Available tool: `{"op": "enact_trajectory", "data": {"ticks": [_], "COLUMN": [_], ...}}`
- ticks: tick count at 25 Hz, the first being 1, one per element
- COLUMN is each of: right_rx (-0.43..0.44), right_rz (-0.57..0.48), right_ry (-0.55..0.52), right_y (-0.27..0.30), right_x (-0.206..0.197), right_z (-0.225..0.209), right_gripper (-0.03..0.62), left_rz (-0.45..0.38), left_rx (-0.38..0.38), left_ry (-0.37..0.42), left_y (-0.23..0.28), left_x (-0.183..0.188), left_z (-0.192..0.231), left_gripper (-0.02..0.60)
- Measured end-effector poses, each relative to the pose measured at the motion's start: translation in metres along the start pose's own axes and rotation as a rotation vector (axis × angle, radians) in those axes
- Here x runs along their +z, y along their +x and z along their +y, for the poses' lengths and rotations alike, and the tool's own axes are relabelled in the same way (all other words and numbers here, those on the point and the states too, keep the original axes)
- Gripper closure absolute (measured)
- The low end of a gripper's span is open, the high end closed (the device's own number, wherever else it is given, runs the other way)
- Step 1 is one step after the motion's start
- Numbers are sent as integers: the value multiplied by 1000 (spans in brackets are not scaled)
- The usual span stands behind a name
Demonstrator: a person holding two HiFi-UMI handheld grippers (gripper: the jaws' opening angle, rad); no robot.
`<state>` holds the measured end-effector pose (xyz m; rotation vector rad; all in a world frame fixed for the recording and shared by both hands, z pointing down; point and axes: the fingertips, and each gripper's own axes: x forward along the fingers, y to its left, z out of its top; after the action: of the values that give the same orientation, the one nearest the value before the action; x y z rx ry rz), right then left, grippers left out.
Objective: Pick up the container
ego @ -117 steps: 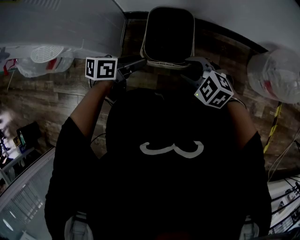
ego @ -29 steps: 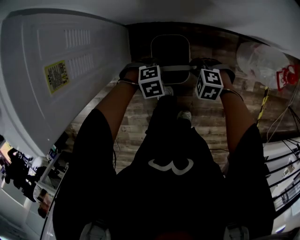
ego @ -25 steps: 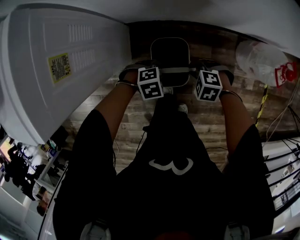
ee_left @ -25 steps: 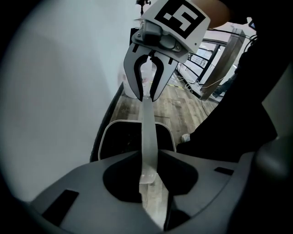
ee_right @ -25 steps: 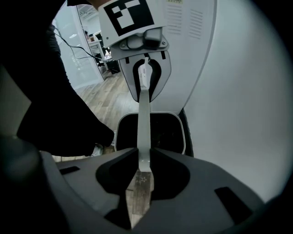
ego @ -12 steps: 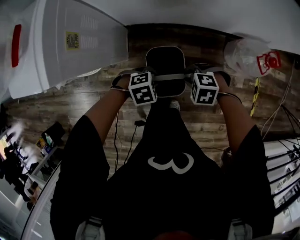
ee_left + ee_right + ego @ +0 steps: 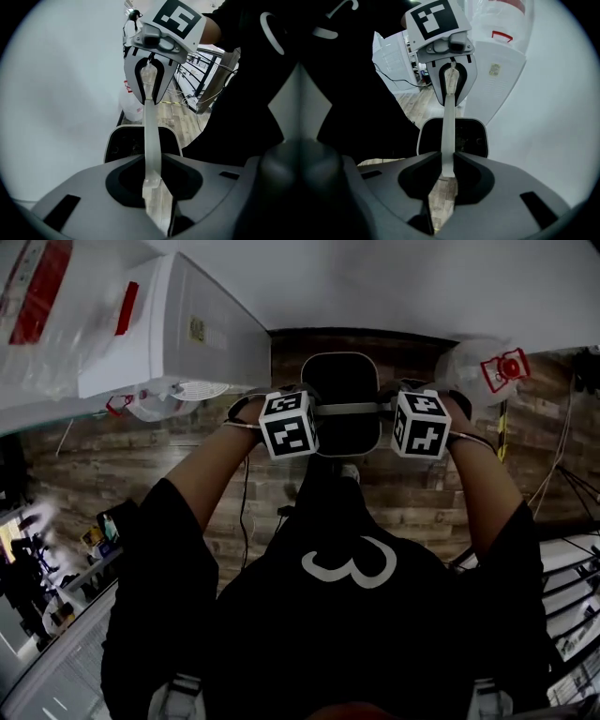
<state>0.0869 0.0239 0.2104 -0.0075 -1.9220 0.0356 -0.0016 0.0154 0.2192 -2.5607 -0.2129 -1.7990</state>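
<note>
The container point(image 7: 342, 381), a dark tub with a pale rounded rim, hangs by its handle between the two grippers, in front of the person's chest and over the wooden floor point(image 7: 141, 460). Only the head view takes in the wide surroundings. It shows a large white cabinet point(image 7: 187, 334) at the upper left, the person's black shirt point(image 7: 349, 634) filling the lower half, and a clear plastic bag point(image 7: 473, 371) with a red mark just right of the tub.

The gripper views look down along the handle into the container point(image 7: 124, 145) point(image 7: 468, 136), which the head view cannot do.

The left gripper point(image 7: 305, 413) and right gripper point(image 7: 398, 413) sit at opposite ends of the pale handle point(image 7: 347, 410), their marker cubes facing up.

In the left gripper view, the left gripper point(image 7: 157, 187) pinches the flat strip of the handle point(image 7: 151, 136), and the right gripper point(image 7: 150, 89) shows at its far end. In the right gripper view, the right gripper point(image 7: 446, 176) is clamped on the strip point(image 7: 448, 126), facing the left gripper point(image 7: 452, 89).
</note>
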Motion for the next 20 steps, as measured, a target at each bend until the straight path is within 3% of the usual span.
{"op": "enact_trajectory", "data": {"ticks": [9,20], "right_rx": [-11,-29], "right_rz": [-20,-27], "right_ry": [7,9], "right_y": [-108,-161], "right_x": [23,34], "right_z": [24,45], "right_gripper": [505,505], "left_rz": [-1,-7], "left_rx": [35,63], "left_ry": [37,44], "left_y": [-99,-144], "left_x": [57,85], "left_z": [-26,-48], "left_gripper": [489,488]}}
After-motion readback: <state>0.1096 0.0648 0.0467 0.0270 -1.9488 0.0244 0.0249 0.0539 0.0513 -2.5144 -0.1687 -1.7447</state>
